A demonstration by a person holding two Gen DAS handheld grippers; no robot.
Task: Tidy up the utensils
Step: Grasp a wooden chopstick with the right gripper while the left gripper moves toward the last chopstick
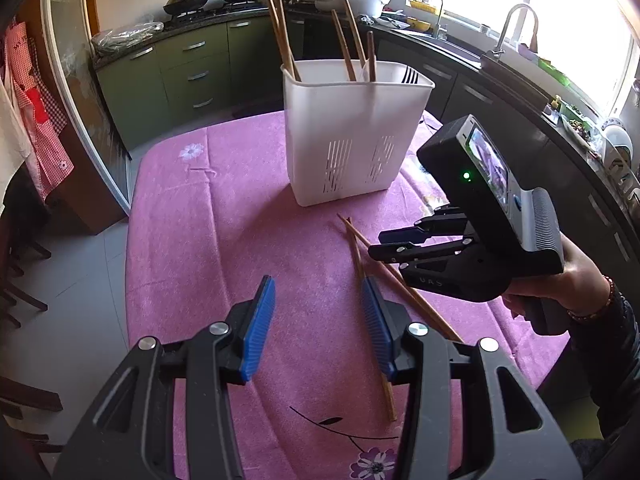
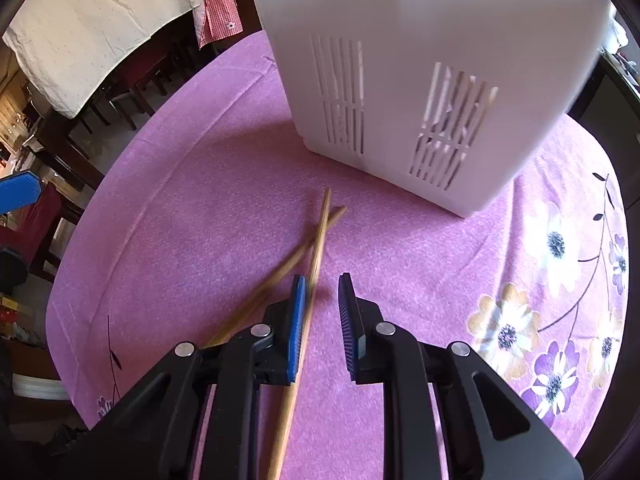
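Observation:
A white slotted utensil holder [image 1: 348,132] stands on the pink tablecloth [image 1: 224,216] and holds several wooden chopsticks and a fork [image 1: 410,76]. Two wooden chopsticks [image 1: 356,248] lie crossed on the cloth in front of it. My left gripper [image 1: 318,320] is open and empty, low over the cloth, its right finger beside one chopstick. My right gripper [image 2: 322,312] is partly open; one chopstick [image 2: 312,280] lies between its fingers against the left pad, not clamped. The other chopstick [image 2: 280,276] lies left of it. The holder [image 2: 432,80] stands just beyond. The right gripper also shows in the left wrist view [image 1: 396,248].
The table edge drops to a grey tiled floor [image 1: 80,264] on the left. Green kitchen cabinets [image 1: 192,68], a stove with woks, and a sink counter [image 1: 500,60] ring the far side. Dark chairs and a white-clothed table [image 2: 100,20] stand beyond the table.

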